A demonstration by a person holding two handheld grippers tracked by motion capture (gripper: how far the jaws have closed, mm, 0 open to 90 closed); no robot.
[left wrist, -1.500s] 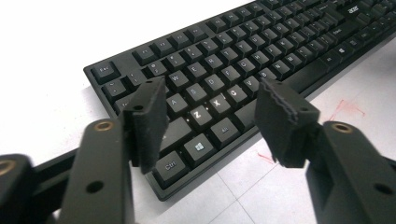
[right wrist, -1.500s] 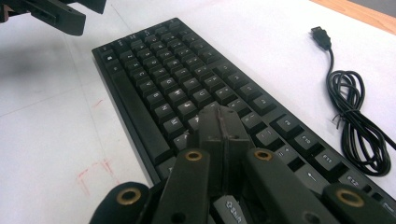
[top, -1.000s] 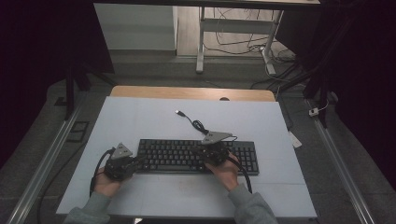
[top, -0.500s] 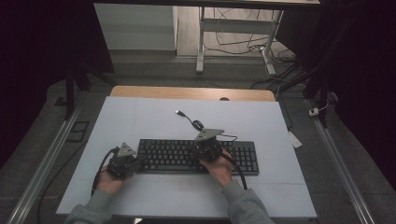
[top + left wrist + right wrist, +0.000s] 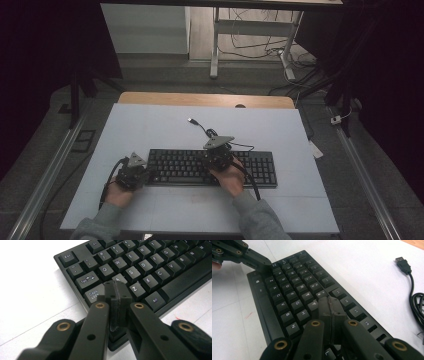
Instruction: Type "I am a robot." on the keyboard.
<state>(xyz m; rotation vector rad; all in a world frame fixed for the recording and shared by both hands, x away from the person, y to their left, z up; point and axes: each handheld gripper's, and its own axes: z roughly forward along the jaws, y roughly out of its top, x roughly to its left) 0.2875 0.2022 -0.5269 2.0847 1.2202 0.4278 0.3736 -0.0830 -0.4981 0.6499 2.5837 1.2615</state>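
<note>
A black keyboard lies across the white table top. My left gripper is at its left end, jaws shut and empty. In the left gripper view its closed tips hover between the Caps Lock and A keys of the keyboard. My right gripper is over the keyboard's middle, also shut on nothing. In the right gripper view its tips sit just above the keys beside Y on the keyboard; whether they touch a key I cannot tell. The left gripper shows far off at the keyboard's corner.
The keyboard's black cable coils behind it and ends in a loose USB plug, seen again as the plug at the right of the right gripper view. A wooden strip borders the table's far edge. Desk legs and floor cables lie beyond.
My right gripper has slid a little to the left along the keyboard, towards its middle. The left gripper has stayed at the keyboard's left end.
</note>
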